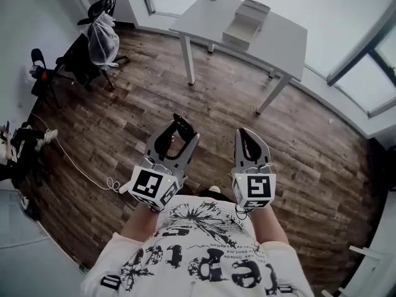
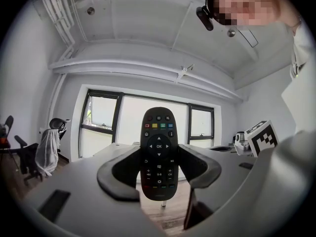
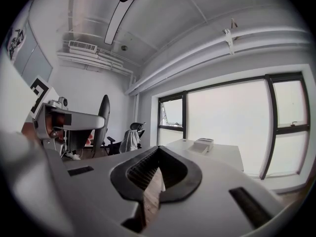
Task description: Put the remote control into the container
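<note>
My left gripper (image 1: 176, 140) is shut on a black remote control (image 1: 184, 124), held near my chest above the wood floor. In the left gripper view the remote control (image 2: 158, 154) stands upright between the jaws of the left gripper (image 2: 159, 174), buttons facing the camera. To its right, my right gripper (image 1: 249, 135) is shut with nothing in it; the right gripper view shows the right gripper (image 3: 158, 153) with its jaws pressed together. A whitish box-like container (image 1: 245, 23) sits on a white table (image 1: 278, 48) ahead, well away from both grippers. The container (image 3: 203, 144) also shows in the right gripper view.
An office chair draped with a white bag (image 1: 102, 36) stands at the far left, with dark gear (image 1: 25, 144) along the left wall. A white cable (image 1: 80, 169) lies on the floor. Large windows (image 1: 346, 17) run behind the table.
</note>
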`<state>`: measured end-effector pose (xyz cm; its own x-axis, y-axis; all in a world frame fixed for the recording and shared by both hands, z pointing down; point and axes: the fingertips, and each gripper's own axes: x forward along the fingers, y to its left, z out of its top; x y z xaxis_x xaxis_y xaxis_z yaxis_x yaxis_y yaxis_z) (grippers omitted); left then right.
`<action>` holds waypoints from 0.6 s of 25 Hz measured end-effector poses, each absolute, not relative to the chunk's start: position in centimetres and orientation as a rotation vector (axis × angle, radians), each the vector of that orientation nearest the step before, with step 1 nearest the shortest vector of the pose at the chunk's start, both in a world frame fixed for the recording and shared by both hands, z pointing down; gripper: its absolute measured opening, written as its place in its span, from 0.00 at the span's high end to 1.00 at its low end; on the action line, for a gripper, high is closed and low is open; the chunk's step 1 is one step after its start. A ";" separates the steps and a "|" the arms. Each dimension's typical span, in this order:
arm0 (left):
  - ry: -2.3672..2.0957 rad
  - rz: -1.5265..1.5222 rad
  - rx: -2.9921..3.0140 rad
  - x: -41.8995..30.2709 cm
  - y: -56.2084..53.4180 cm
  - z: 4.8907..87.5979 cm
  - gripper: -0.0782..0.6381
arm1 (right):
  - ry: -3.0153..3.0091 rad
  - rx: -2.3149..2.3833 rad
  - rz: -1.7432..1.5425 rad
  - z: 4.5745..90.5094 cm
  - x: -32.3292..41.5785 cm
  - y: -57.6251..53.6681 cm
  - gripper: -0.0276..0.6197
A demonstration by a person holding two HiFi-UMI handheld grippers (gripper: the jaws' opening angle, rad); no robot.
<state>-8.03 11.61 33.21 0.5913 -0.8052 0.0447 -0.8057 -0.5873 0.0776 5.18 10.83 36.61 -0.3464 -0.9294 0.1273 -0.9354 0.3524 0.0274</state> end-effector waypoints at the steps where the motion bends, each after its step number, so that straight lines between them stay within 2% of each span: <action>1: -1.377 0.023 2.735 -7.1 11.3 33.3 0.54 | -2.473 1.740 0.078 36.7 6.4 10.6 0.95; 10: -1.225 0.047 2.781 -0.6 6.3 34.3 0.54 | -2.377 1.875 0.176 38.4 13.4 8.0 0.95; 15: -1.103 0.052 2.825 0.7 1.8 34.8 0.55 | -2.304 1.983 0.201 38.4 14.6 4.5 0.95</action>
<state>0.68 1.79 34.75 0.7357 -0.6736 0.0714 -0.6773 -0.7304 0.0880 14.58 4.55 38.41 -0.1502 -0.9760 0.1578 -0.9886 0.1460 -0.0377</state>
